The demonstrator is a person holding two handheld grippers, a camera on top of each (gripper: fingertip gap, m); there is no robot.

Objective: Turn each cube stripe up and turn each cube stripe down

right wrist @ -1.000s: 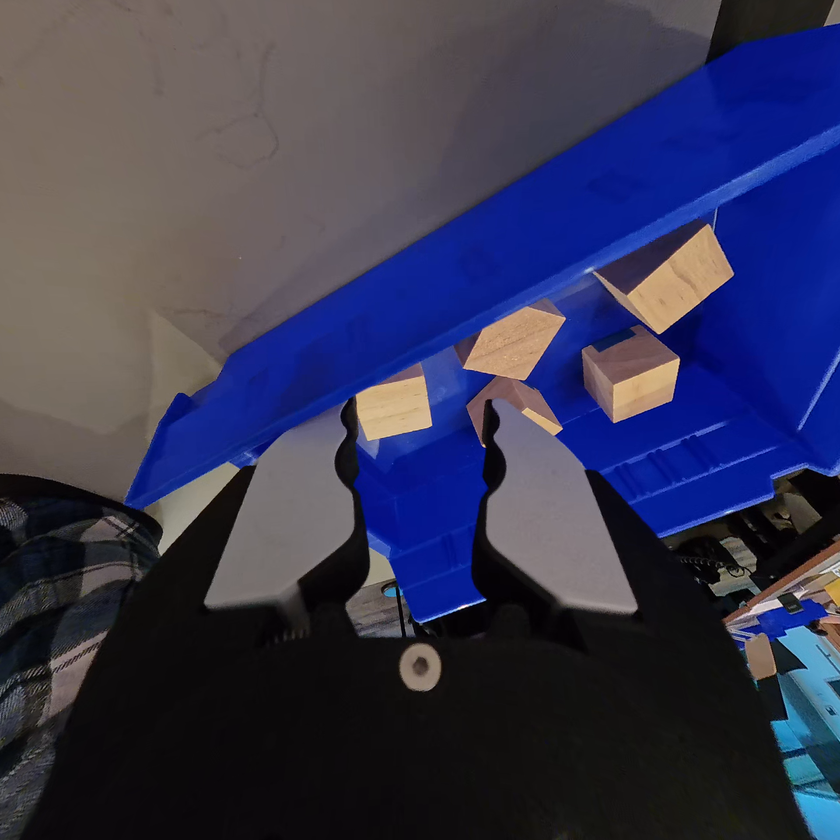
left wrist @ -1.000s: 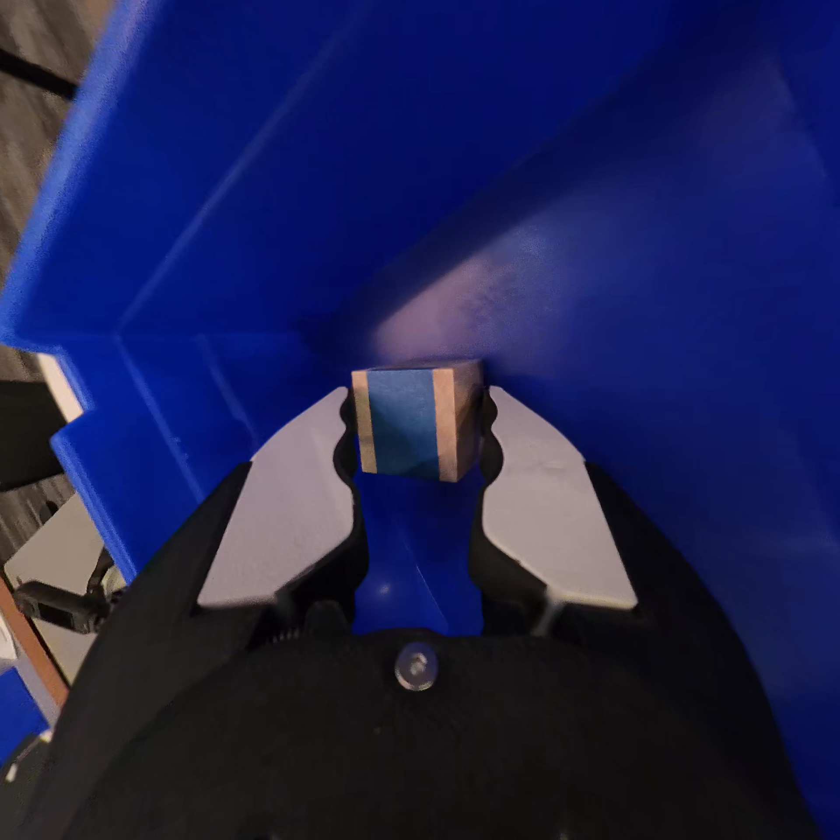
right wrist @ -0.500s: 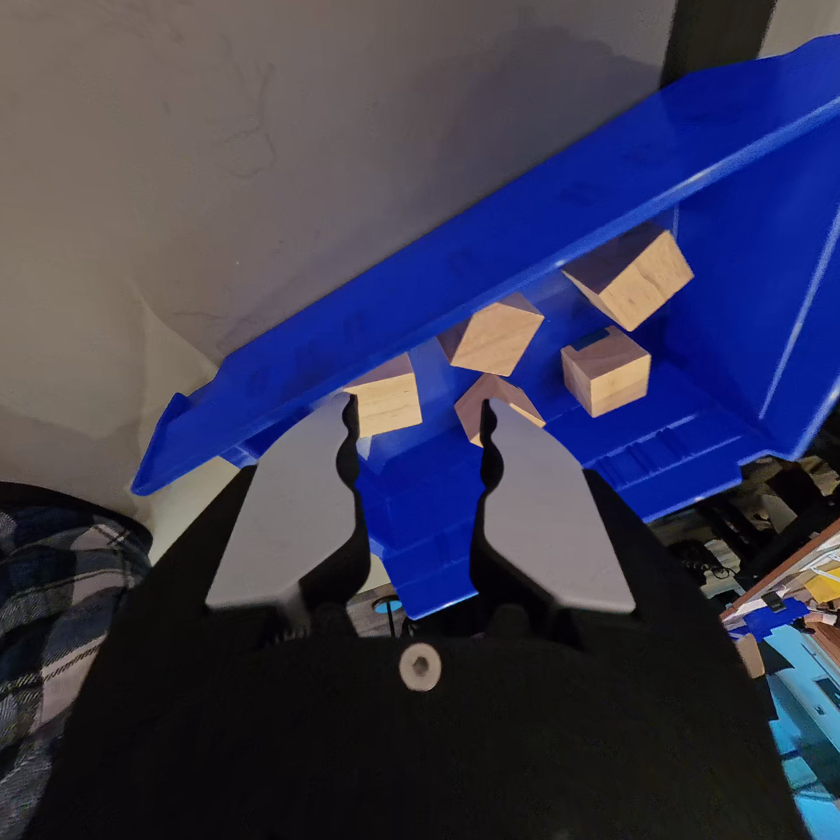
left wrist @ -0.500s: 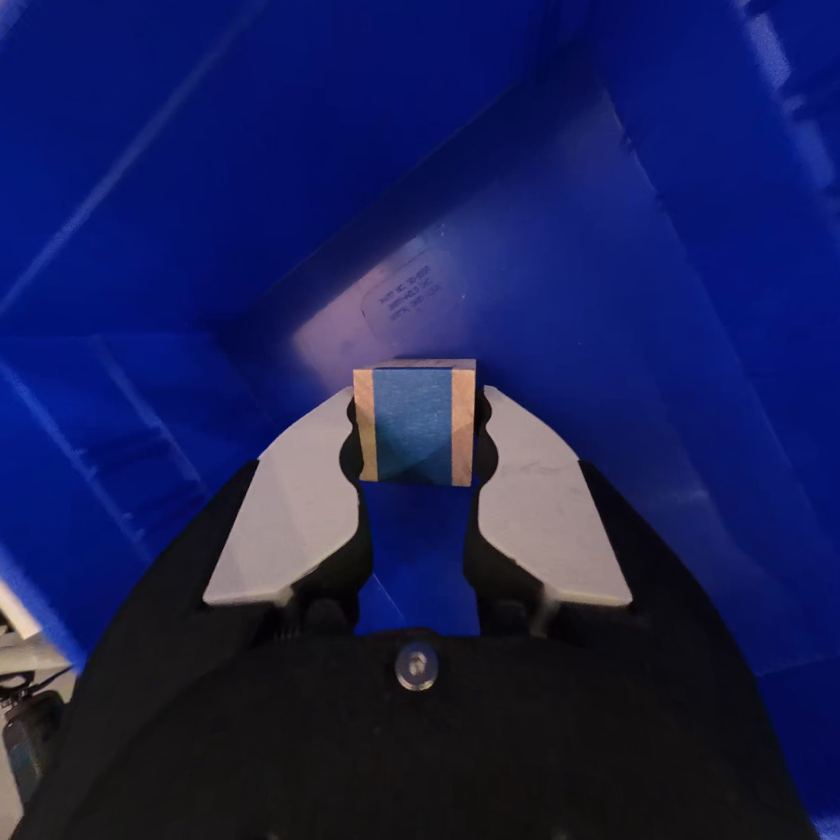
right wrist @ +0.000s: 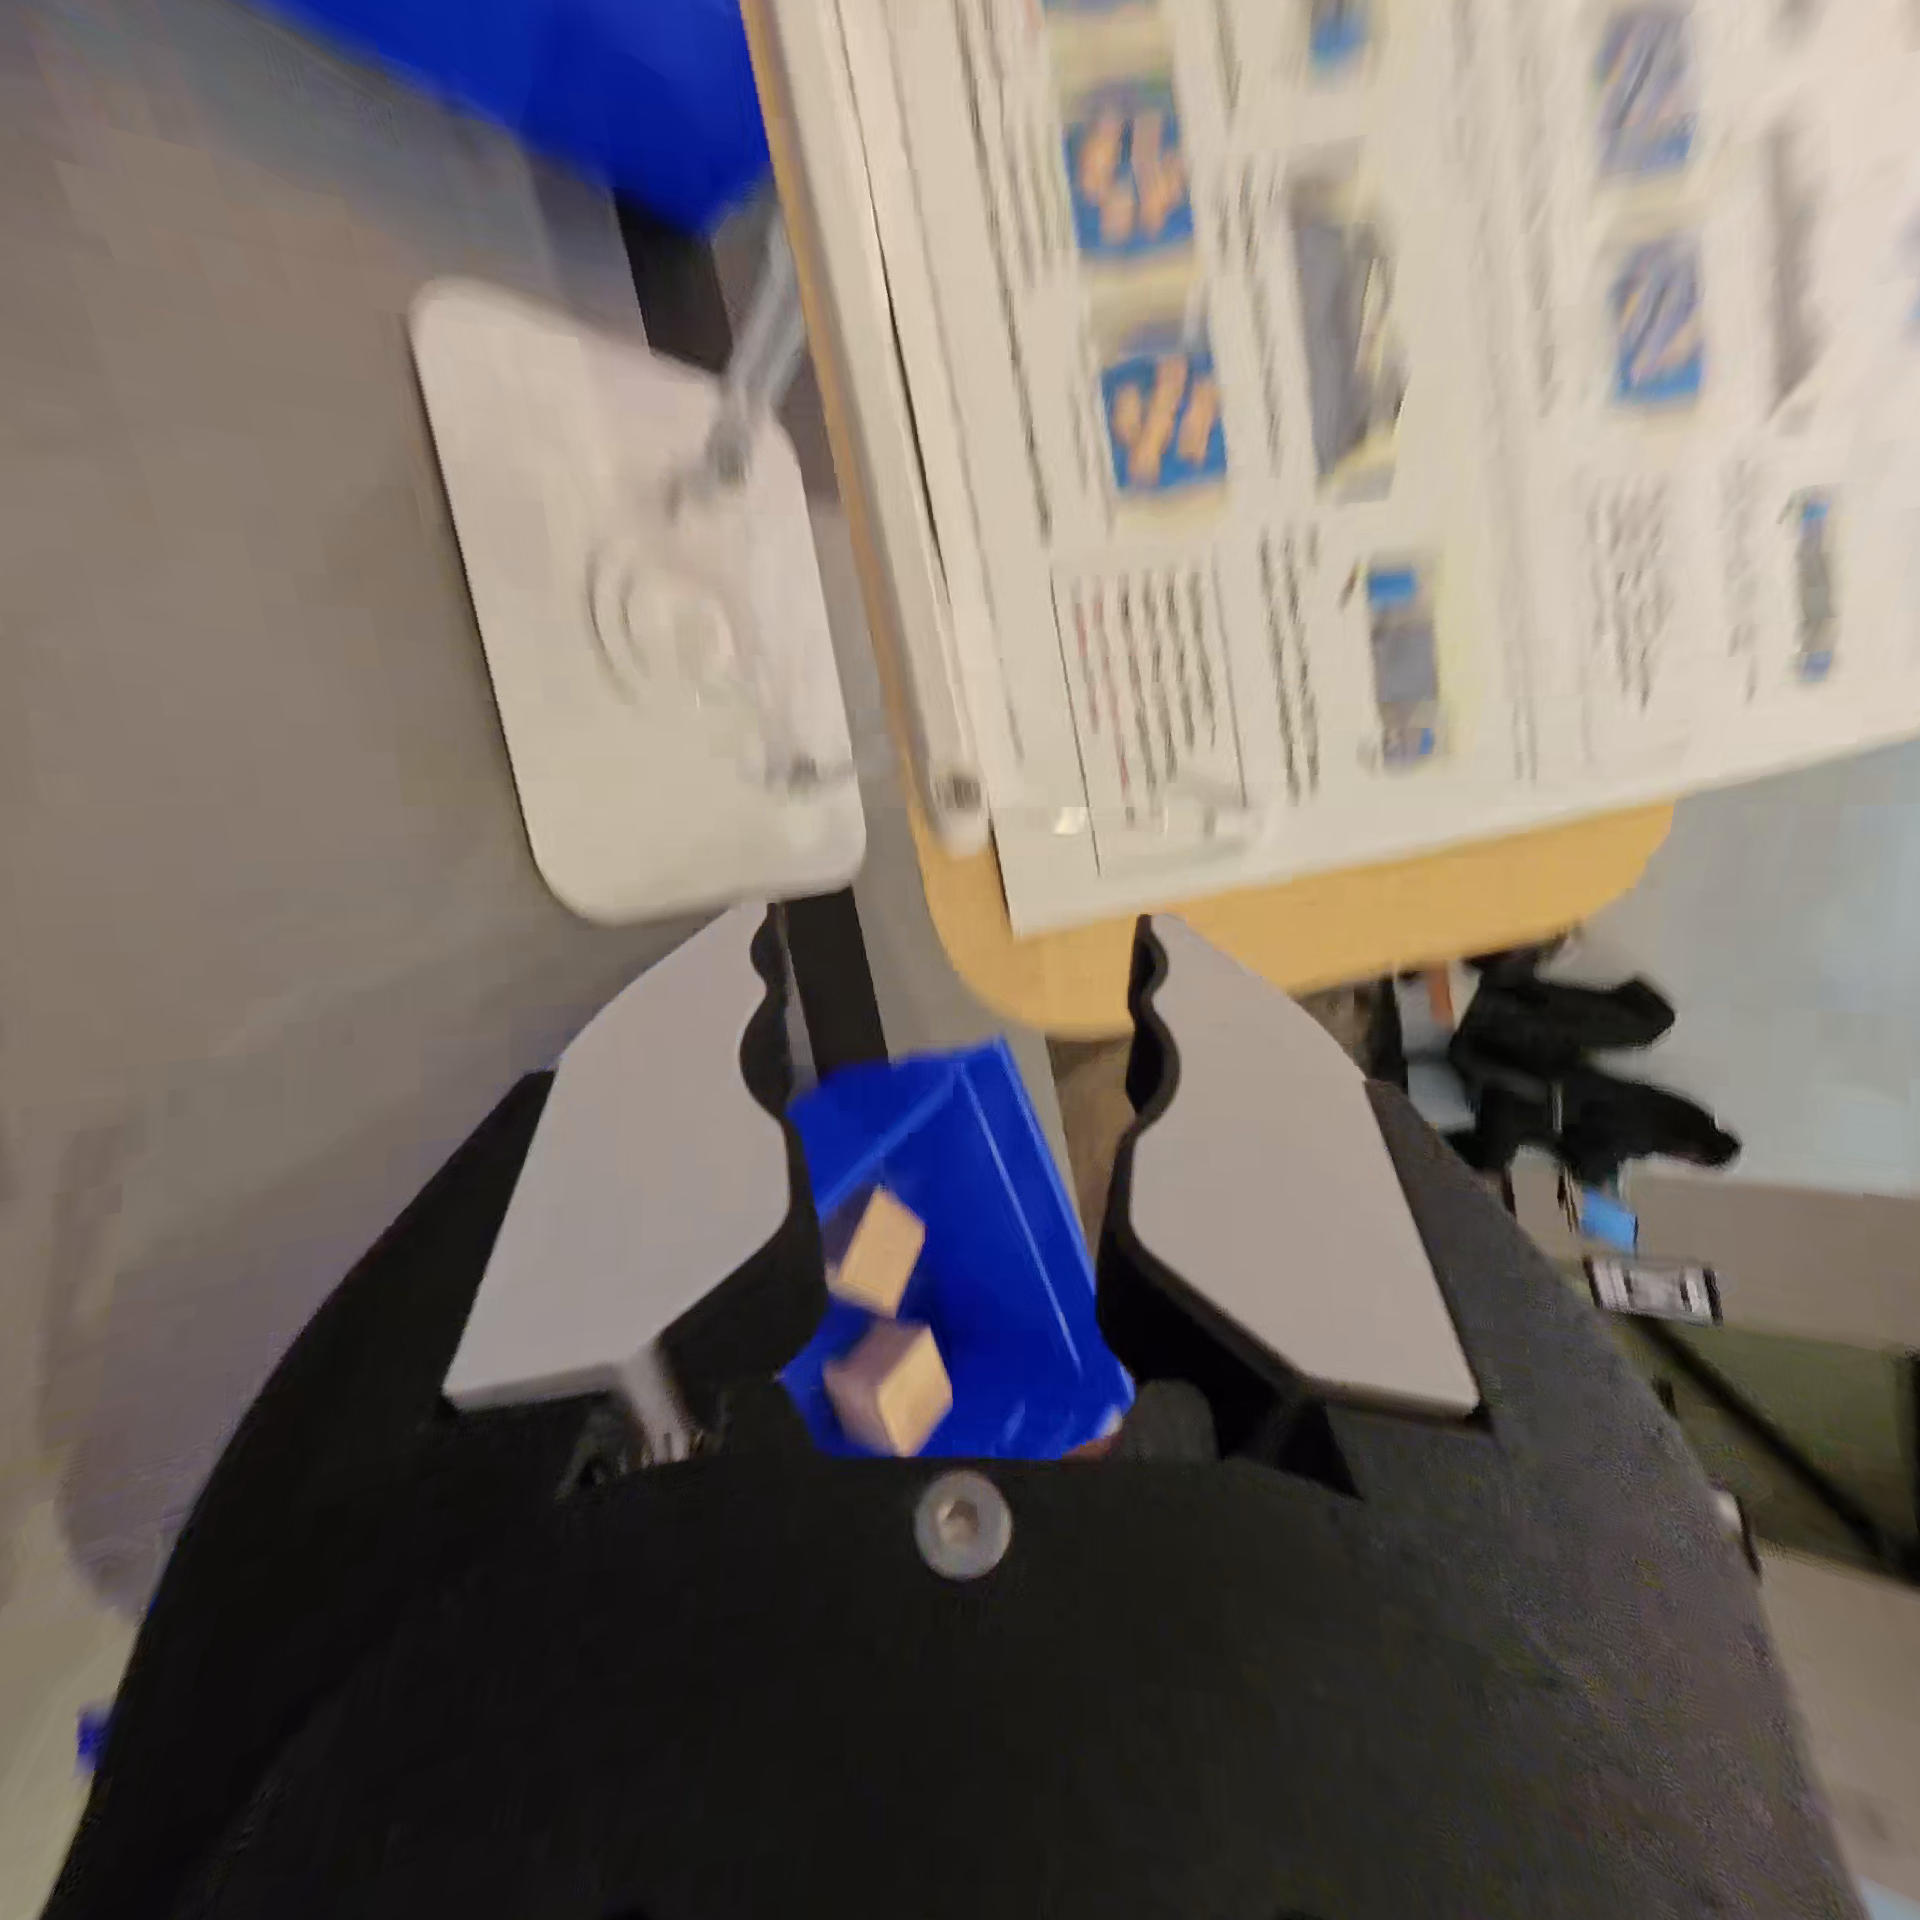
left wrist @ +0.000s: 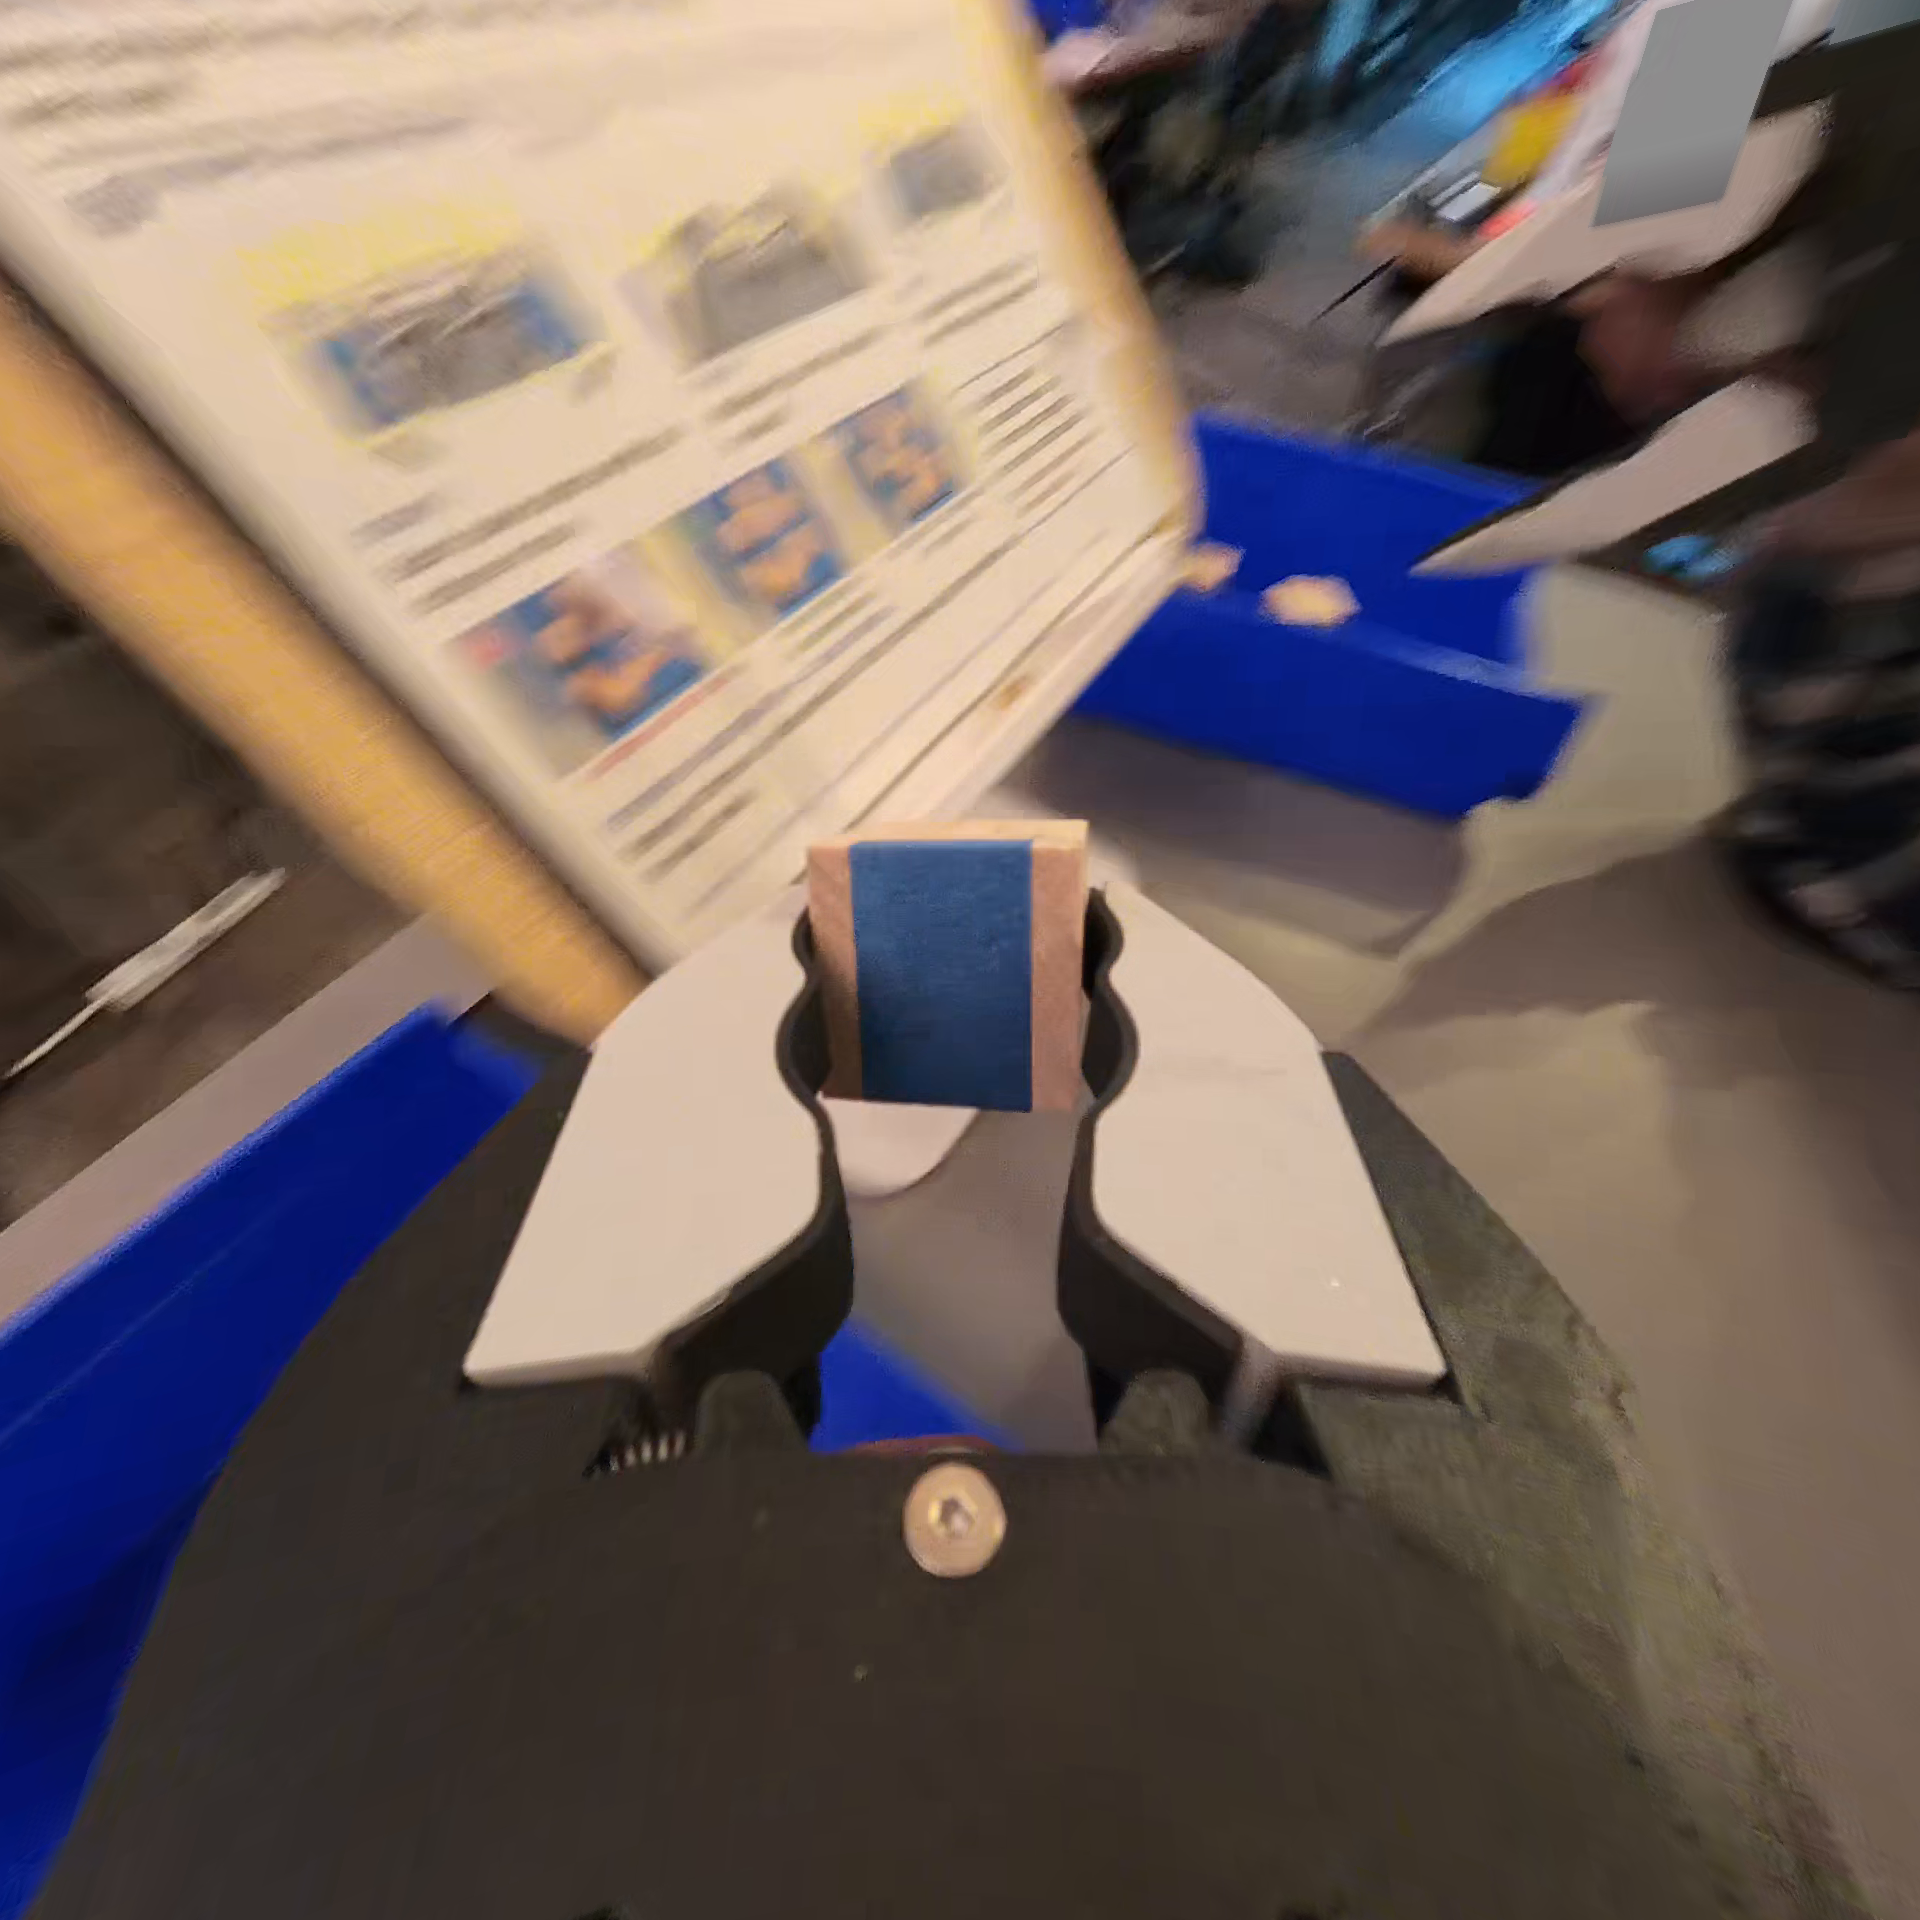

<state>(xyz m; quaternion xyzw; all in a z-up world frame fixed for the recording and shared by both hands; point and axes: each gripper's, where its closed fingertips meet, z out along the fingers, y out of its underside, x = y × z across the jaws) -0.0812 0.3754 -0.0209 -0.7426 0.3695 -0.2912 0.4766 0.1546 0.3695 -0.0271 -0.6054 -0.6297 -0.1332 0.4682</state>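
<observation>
Pinching a wooden cube [left wrist: 945, 971] by its two side faces, the left claw [left wrist: 948, 997] holds it clear above the grey desk [left wrist: 1558, 1195], both pads pressed against the wood. The cube's blue stripe [left wrist: 940, 977] faces back toward the camera and runs lengthwise along the fingers, with bare wood on either side of it. Left of the claw lies the edge of a blue bin [left wrist: 208, 1247]; behind the cube leans a blurred printed sheet on a wooden board [left wrist: 623, 416], and farther right sits a second blue bin [left wrist: 1351, 623] with two pale cubes inside.

The right claw [right wrist: 951, 1023] is spread wide with nothing between its fingers. Beyond it a blue bin [right wrist: 997, 1195] holds two wooden cubes [right wrist: 878, 1262] [right wrist: 894, 1403], stripes unseen. A white card [right wrist: 623, 623] and the same printed board [right wrist: 1351, 416] stand ahead.
</observation>
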